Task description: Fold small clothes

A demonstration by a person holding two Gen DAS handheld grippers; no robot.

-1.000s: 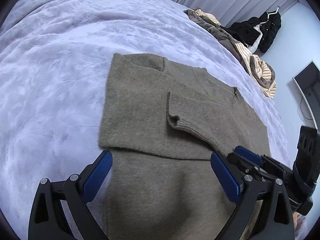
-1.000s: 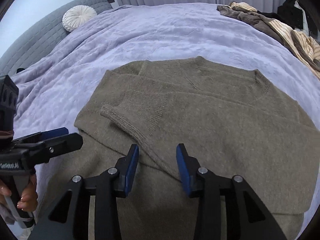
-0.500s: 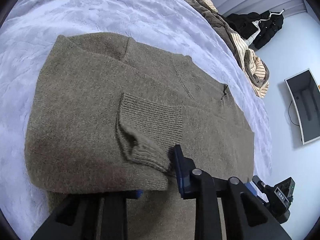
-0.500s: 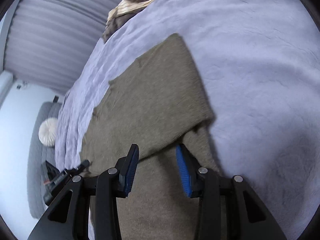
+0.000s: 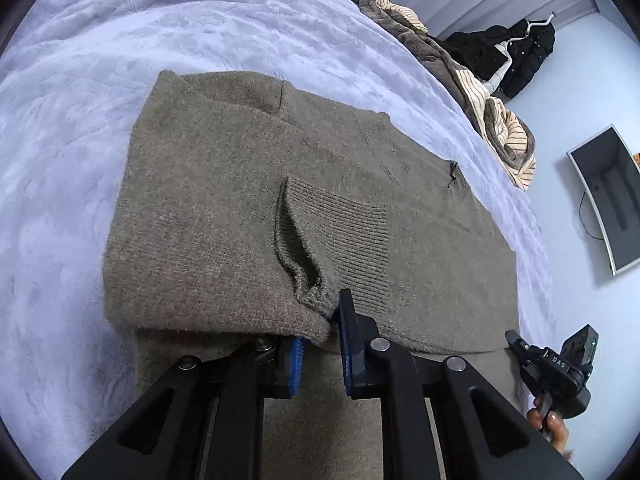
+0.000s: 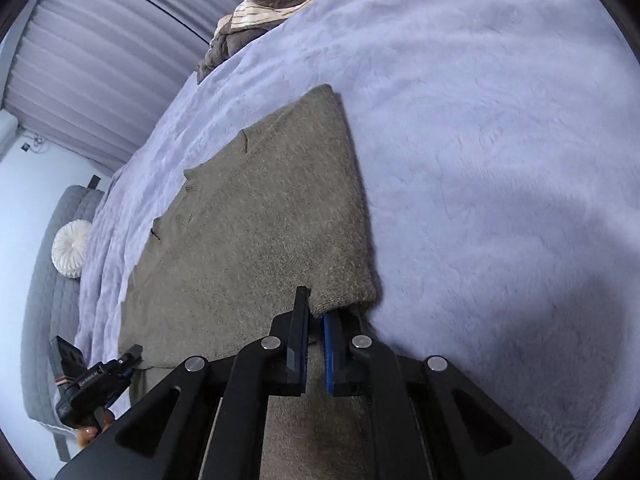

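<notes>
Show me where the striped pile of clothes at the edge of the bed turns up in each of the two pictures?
Left wrist view: the striped pile of clothes lies at upper right, along the bed's far edge, beyond the sweater.
Right wrist view: the pile sits at the top centre, by the curtain.
Shared landmark: the sweater on the lilac blanket, in the middle of both views.

Bed under pale lilac plush blanket (image 5: 168,40) carries everything. Olive-brown knitted sweater (image 5: 224,216) lies flat on blanket — directly ahead of both hand-held grippers, partly folded, ribbed cuff on top. Heap of brown and cream-striped clothes (image 5: 492,112) on far edge of bed — well beyond sweater, ahead-right of left gripper, ahead-left of right gripper.
</notes>
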